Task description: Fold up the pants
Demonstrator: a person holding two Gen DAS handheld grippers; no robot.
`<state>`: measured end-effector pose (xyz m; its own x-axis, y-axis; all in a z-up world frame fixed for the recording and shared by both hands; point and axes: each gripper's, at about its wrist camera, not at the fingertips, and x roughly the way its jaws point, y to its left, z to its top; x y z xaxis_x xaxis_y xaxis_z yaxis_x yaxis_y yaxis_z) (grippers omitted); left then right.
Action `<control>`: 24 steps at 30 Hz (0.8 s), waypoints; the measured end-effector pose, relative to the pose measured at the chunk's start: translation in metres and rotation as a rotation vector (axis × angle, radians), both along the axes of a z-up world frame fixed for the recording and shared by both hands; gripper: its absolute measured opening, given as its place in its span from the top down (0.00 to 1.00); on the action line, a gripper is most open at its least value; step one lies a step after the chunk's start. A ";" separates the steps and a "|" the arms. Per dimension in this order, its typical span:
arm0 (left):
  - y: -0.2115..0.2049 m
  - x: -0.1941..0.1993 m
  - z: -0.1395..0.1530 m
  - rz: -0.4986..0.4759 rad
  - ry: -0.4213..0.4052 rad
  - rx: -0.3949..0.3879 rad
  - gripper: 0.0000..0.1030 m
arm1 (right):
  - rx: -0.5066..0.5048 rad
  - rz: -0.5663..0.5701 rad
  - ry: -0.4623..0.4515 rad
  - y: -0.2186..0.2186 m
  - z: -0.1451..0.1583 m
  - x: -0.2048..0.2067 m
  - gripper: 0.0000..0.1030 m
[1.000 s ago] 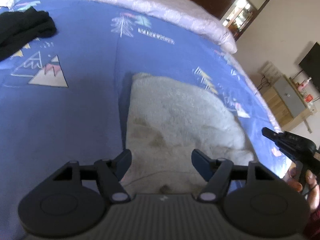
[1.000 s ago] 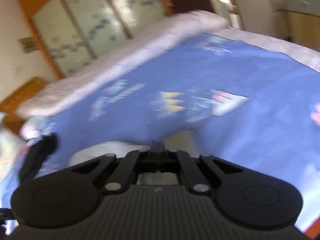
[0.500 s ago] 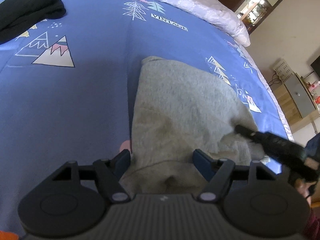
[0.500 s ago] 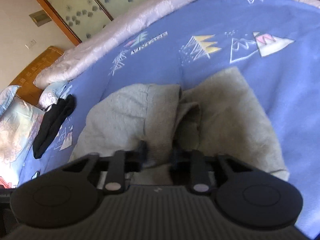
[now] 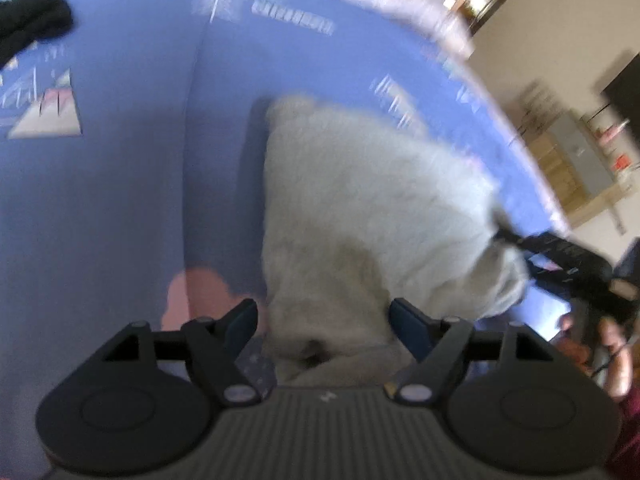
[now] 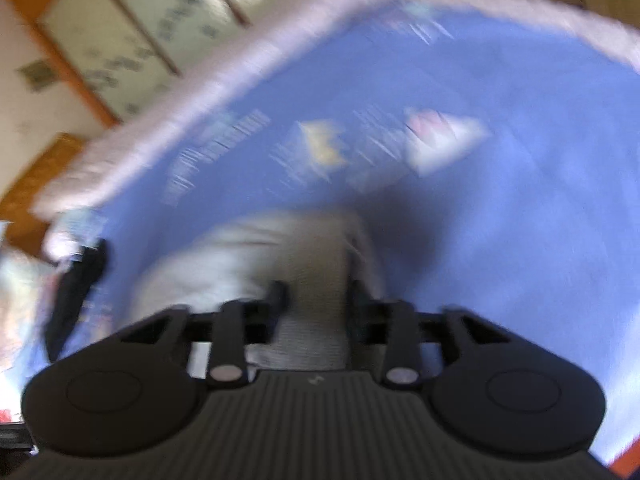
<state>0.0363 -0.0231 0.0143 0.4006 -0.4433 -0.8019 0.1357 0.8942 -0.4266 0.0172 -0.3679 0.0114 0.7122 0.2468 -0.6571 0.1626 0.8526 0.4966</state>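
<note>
On the blue printed bedsheet [image 5: 120, 208] lie the folded grey fleece pants [image 5: 360, 208]. The left gripper [image 5: 322, 316], jaws wide and gripping nothing, straddles their near edge and could snag one layer only, spoiling the fold. The right gripper [image 6: 316, 296] has just been opening, a cloth ridge between the jaws; whether it presses is too blurred to tell, and it may drag that along.

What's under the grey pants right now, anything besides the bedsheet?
The grey pants lie bunched on the blue printed bedsheet. Only sheet shows around their edges; whatever lies beneath the fabric is covered. The black garment sits apart.
</note>
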 end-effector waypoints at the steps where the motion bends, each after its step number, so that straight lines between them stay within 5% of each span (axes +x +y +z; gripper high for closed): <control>1: 0.000 0.000 -0.006 -0.002 0.027 0.005 0.28 | 0.042 -0.020 -0.026 -0.004 0.001 -0.008 0.47; 6: 0.000 -0.005 -0.015 -0.026 0.022 0.013 0.27 | 0.112 -0.022 -0.132 -0.005 0.021 -0.040 0.42; 10: -0.005 -0.007 -0.015 -0.041 0.009 0.030 0.26 | 0.034 0.082 -0.102 0.014 0.013 -0.049 0.45; 13: -0.010 -0.009 -0.013 -0.055 -0.001 0.046 0.25 | -0.038 0.084 -0.035 0.017 0.000 -0.046 0.81; 16: -0.010 -0.009 -0.009 -0.066 0.010 0.038 0.26 | -0.046 0.083 -0.017 0.007 -0.001 -0.043 0.87; 20: 0.005 -0.008 0.008 -0.061 -0.023 -0.044 0.24 | -0.183 0.006 -0.013 -0.004 0.012 -0.048 0.97; 23: 0.017 -0.001 0.023 -0.017 -0.080 -0.086 0.16 | 0.014 -0.036 -0.071 -0.030 0.008 -0.061 0.88; 24: 0.019 0.004 0.024 0.002 -0.082 -0.088 0.15 | 0.064 -0.043 -0.078 -0.035 0.007 -0.061 0.72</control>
